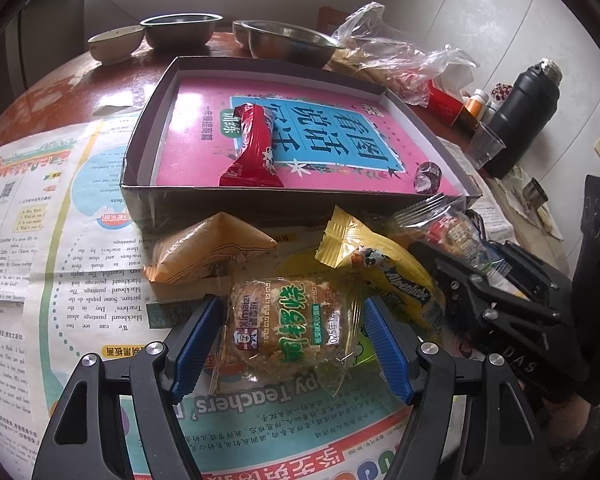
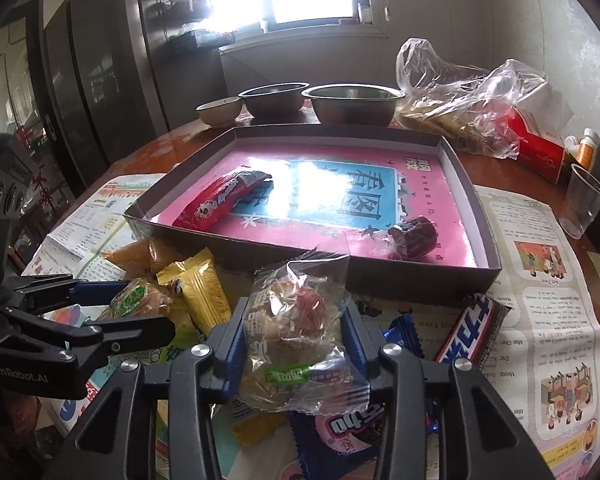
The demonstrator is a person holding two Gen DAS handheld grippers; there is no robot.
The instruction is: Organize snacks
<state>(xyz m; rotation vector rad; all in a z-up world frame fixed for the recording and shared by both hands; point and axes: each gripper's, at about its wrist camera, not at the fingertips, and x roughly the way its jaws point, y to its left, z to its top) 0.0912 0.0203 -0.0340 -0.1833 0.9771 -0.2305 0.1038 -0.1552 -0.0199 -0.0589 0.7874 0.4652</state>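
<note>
A shallow dark box (image 1: 140,148) lined with a pink book holds a red snack bar (image 1: 256,144) and a dark round sweet (image 1: 428,176). In front of it, loose snacks lie on newspaper: an orange packet (image 1: 208,252), a yellow bar (image 1: 388,272) and a green-labelled cake packet (image 1: 288,328). My left gripper (image 1: 292,344) stands open, its blue pads either side of the green-labelled cake without pressing it. My right gripper (image 2: 296,340) is shut on a clear-wrapped pastry packet (image 2: 296,320), held just above the pile; in the left wrist view it shows at the right (image 1: 480,272).
Three bowls (image 2: 352,104) stand behind the box. A crumpled plastic bag (image 2: 460,100), a red carton (image 2: 536,148), a clear cup (image 2: 584,200) and a black flask (image 1: 520,116) crowd the right side. A Snickers bar (image 2: 468,328) and blue packets (image 2: 332,440) lie under my right gripper.
</note>
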